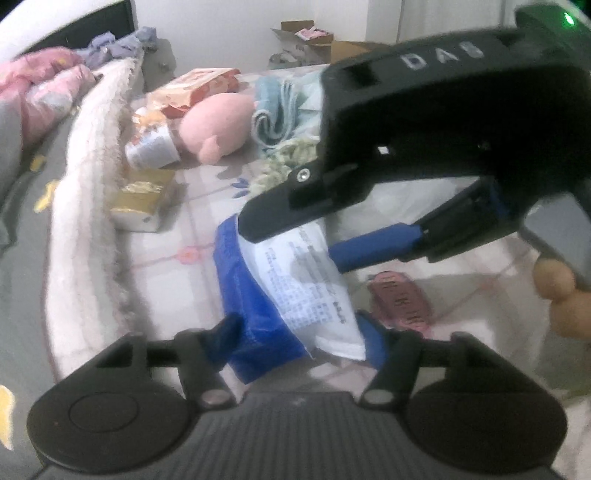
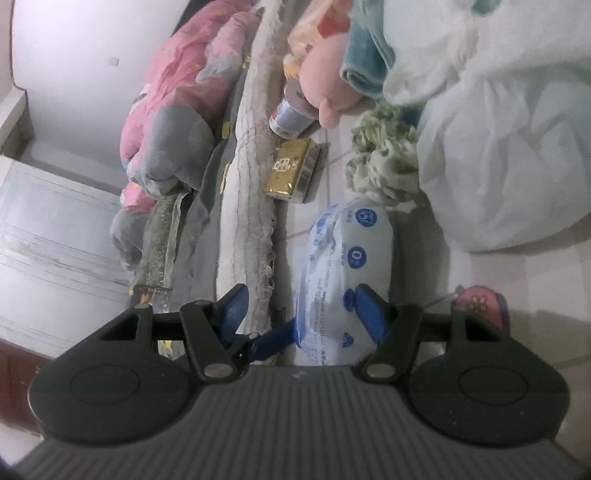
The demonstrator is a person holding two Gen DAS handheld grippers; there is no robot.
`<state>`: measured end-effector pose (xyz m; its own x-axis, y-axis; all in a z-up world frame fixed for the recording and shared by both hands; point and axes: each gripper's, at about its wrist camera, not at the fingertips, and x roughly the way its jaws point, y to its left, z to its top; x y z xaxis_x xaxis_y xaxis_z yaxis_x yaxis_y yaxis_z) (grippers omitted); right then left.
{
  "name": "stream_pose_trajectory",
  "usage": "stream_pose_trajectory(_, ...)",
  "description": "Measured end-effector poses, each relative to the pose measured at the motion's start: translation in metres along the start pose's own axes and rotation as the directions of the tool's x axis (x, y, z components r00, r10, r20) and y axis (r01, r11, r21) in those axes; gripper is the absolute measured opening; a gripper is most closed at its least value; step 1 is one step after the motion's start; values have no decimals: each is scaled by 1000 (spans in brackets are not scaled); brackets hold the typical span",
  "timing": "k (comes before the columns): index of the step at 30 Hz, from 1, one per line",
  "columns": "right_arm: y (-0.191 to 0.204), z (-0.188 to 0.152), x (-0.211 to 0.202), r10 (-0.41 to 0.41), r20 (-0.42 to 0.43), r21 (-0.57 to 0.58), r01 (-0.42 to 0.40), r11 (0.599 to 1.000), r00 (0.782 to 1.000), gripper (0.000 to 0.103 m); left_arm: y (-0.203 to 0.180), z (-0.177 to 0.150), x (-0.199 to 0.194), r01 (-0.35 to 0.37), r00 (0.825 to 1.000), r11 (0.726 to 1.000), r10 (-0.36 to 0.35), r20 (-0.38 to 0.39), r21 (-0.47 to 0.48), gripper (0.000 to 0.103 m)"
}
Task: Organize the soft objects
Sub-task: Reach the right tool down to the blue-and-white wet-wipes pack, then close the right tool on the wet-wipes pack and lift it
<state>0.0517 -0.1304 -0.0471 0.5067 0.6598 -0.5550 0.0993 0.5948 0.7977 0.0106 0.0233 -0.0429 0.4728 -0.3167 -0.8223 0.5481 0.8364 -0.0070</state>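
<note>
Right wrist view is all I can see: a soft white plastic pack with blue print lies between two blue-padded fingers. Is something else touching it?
Observer: Yes. In the left wrist view the left gripper has a blue pad against each side of the soft white plastic pack. I cannot tell whether it is squeezing.
Operator: Does the pack look all white over there?
Observer: No, one face is solid blue.
Operator: What does my tool look like from outside?
Observer: The right gripper is black, with white letters DAB on top and a green light. Its fingers are spread over the pack.
</note>
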Motion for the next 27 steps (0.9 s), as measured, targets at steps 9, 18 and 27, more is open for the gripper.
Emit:
stream_pose_trajectory(9, 11, -3, -8, 3, 24, -29, -2, 1000, 1000, 64, 13, -8, -4, 113, 993, 987, -109, 38, -116, 68)
stream_pose_trajectory(18, 38, 2, 12, 37, -13, -106, -39, 994, 999, 64, 38, -15, -3, 167, 986, 959, -163, 37, -229, 65)
stream_pose_trajectory(27, 59, 1, 33, 79, -98, -127, -91, 988, 992, 63, 51, -13, 7, 241, 970, 929, -240, 41, -279, 59)
